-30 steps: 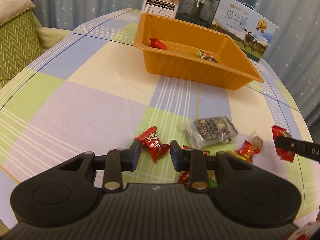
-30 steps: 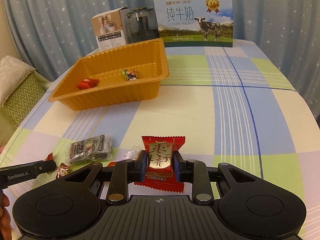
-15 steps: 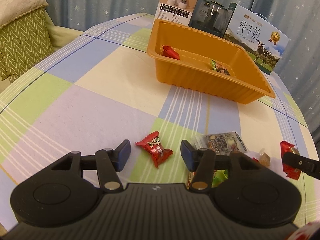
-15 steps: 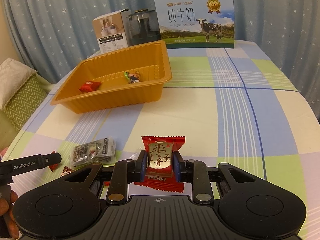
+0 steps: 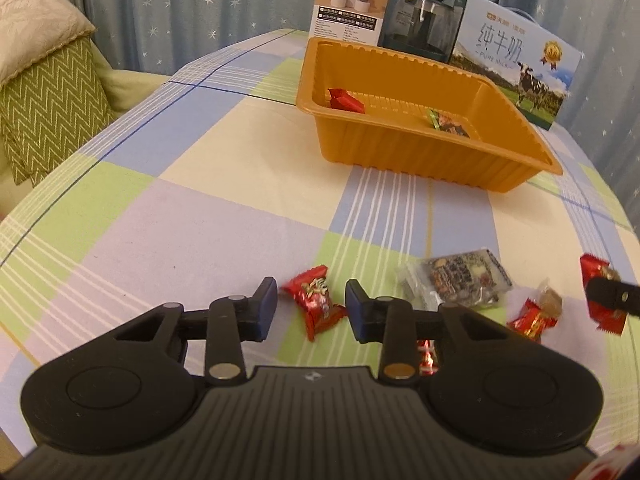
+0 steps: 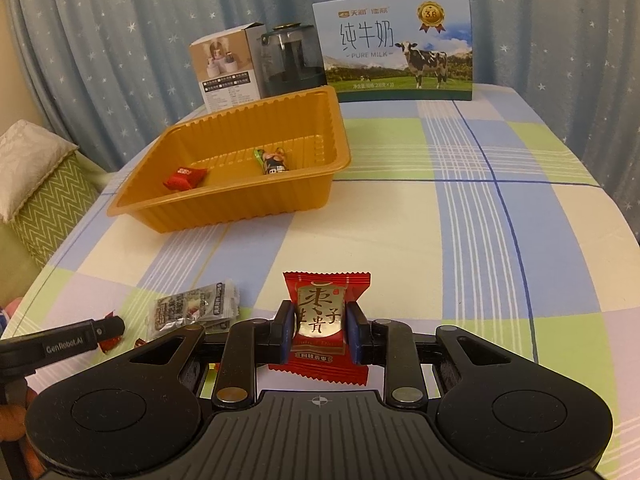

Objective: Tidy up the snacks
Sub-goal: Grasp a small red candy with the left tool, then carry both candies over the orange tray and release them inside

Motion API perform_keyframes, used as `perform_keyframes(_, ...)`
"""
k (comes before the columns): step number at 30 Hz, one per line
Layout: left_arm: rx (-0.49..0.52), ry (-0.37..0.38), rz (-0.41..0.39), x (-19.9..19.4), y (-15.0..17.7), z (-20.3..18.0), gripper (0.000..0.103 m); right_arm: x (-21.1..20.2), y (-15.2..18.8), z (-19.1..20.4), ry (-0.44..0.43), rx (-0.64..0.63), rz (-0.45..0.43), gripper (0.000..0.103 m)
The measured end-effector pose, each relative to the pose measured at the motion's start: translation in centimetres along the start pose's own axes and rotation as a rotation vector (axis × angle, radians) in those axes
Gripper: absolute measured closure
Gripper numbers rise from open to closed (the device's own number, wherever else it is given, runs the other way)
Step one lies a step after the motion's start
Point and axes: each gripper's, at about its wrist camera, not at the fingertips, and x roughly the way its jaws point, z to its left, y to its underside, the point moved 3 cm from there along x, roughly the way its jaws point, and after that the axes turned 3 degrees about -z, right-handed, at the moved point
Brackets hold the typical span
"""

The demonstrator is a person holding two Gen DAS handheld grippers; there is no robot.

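Left gripper [image 5: 311, 309] jaws closing around red candy [image 5: 315, 301] on the cloth, pads not touching yet; candy's long axis running 11 to 5 o'clock. Right gripper [image 6: 319, 332] clamping red packet [image 6: 322, 326], upright, long axis 12 to 6. Tray [image 6: 240, 206] sitting at 11 o'clock.

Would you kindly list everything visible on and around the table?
tray: one, orange, far table; two wrapped snacks inside.
grey packet: one, near edge.
loose candies: several, mostly red, near grey packet.
milk box: one, blue, behind tray.
white box: one, behind tray.
dark jar: one, between the boxes.
cushion: one, green zigzag, off the table.
left gripper: closing around red candy.
right gripper: shut on red date candy.
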Motion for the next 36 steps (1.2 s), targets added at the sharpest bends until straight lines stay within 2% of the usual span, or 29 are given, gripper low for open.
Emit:
perform_keyframes(7,0.008,-0.001,-0.007,-0.1,0.1,0.1,0.07,0.0,-0.1,0.3,-0.004,0.001,-0.002,0.075)
perform_keyframes(8,0.012,-0.001,-0.006,-0.1,0.1,0.1,0.072,0.0,-0.1,0.3,-0.005,0.001,-0.002,0.075)
perform_keyframes(9,0.014,-0.003,-0.005,-0.1,0.1,0.2,0.08,0.0,-0.2,0.4,-0.006,0.003,-0.003,0.075)
perform_keyframes(12,0.011,0.002,-0.002,-0.2,0.1,0.3,0.083,0.0,-0.3,0.6,-0.01,0.0,-0.008,0.075)
perform_keyframes(13,0.01,0.003,-0.002,-0.2,0.1,0.4,0.088,0.0,-0.3,0.7,-0.011,-0.001,-0.01,0.075)
perform_keyframes(19,0.031,0.009,-0.025,-1.1,-0.6,-0.2,0.088,-0.2,-0.6,1.1,-0.021,0.0,-0.022,0.075)
perform_keyframes(36,0.107,0.117,-0.091,-3.2,-3.6,-5.4,0.088,-1.4,-2.1,2.4,-0.044,-0.026,-0.086,0.076)
